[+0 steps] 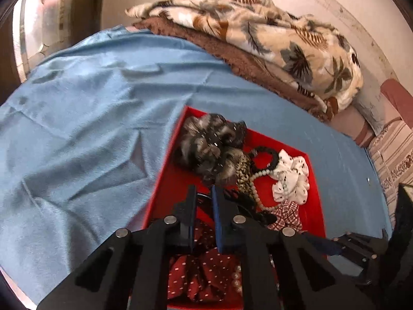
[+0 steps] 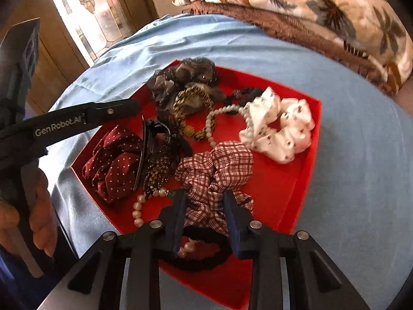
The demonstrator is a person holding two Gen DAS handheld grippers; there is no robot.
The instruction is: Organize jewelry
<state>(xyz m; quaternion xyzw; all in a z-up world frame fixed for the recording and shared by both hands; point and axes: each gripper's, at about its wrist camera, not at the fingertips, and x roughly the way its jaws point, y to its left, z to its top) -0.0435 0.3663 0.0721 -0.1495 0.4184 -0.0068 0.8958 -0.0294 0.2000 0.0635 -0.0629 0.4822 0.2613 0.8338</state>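
Observation:
A red tray on the blue cloth holds several hair accessories and bracelets. My right gripper is over the tray's near side, shut on the bunched fabric of a red-and-white plaid scrunchie. My left gripper is at the tray's left side, its jaws nearly together on the thin upper end of a black hair clip. A dark red dotted scrunchie, a white scrunchie, a grey scrunchie, a pearl bracelet and a black hair tie also lie in the tray.
A blue cloth covers the bed around the tray. A folded leaf-print blanket lies behind it. A person's hand grips the left gripper's handle at the left edge. A glazed door stands beyond the bed.

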